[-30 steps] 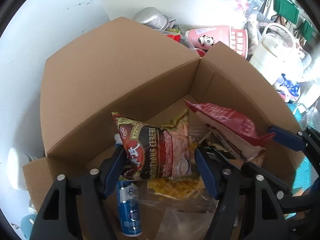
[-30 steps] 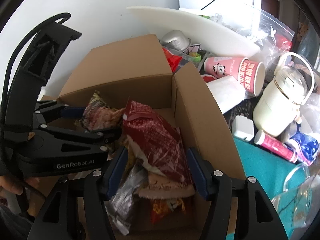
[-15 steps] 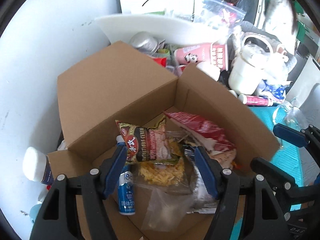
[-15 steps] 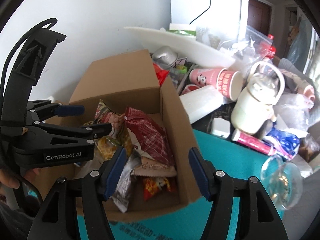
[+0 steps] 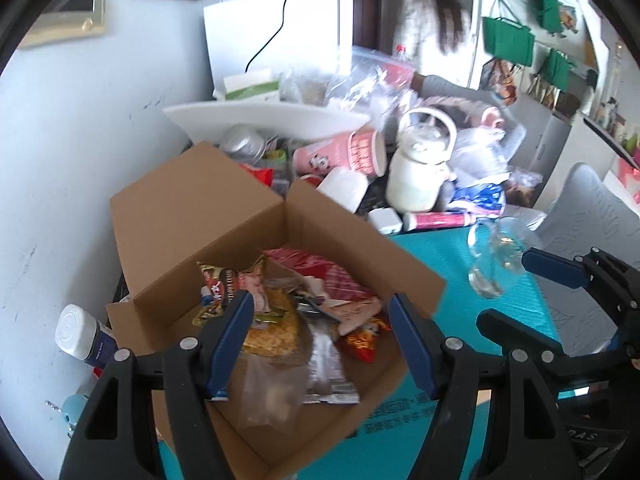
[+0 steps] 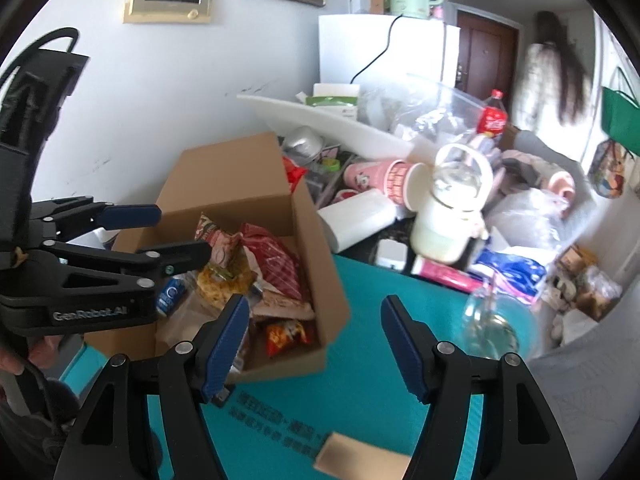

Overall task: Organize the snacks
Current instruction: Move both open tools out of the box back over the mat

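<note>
An open cardboard box (image 5: 200, 216) stands on the teal mat against the wall. Inside it lie a dark cereal packet (image 5: 232, 284), a red packet (image 5: 320, 276), a yellow noodle packet (image 5: 276, 328), a silver packet (image 5: 328, 372) and a small orange packet (image 5: 364, 340). My left gripper (image 5: 320, 340) hovers open above the box's near end, with no pad touching anything. My right gripper (image 6: 314, 346) hangs over the box's near right corner and the mat; its jaws are opening and hold nothing. Each gripper shows in the other's view: the left gripper (image 6: 182, 232), the right gripper (image 5: 502, 288).
Behind the box is clutter: pink paper cups (image 5: 340, 154), a white jug (image 5: 416, 172), a paper roll (image 5: 344, 188), a pink tube (image 5: 440, 220) and plastic bags. A glass pitcher (image 5: 492, 264) stands on the teal mat (image 5: 440, 264). A white bottle (image 5: 80, 336) lies left of the box. A person (image 5: 432, 32) stands far back.
Both grippers have drawn up and back from inside the box, so the whole box and room now show. The right jaws stand wider. The packets stay lying in the box.
</note>
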A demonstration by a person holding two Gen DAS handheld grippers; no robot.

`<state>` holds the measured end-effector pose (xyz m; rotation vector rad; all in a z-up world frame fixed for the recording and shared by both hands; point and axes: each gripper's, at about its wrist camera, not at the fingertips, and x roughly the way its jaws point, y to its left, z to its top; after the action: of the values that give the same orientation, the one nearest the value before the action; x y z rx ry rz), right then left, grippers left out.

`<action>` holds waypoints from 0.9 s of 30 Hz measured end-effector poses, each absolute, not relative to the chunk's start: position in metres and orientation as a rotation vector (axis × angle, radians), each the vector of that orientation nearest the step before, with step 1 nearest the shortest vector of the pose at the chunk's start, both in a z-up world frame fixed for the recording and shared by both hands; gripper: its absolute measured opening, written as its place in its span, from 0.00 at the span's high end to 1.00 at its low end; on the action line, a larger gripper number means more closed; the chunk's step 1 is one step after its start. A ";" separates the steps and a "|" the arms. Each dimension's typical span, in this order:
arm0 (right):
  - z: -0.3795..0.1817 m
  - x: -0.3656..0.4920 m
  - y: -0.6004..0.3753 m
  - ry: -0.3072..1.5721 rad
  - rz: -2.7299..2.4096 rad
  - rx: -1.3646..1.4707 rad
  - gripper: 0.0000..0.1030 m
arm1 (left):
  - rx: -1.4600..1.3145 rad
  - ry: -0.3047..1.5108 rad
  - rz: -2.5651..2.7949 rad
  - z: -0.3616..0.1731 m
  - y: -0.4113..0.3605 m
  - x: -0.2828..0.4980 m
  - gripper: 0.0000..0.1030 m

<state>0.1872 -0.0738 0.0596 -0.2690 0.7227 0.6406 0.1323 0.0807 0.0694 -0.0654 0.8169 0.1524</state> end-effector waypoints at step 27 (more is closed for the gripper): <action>0.024 0.088 -0.150 0.731 0.508 -0.185 0.19 | 0.017 0.782 0.056 0.041 0.010 0.015 0.33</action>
<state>0.0876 -0.1500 0.0237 -0.1847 0.7309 0.5076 0.0149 0.0101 0.0407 0.0174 0.7819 0.0558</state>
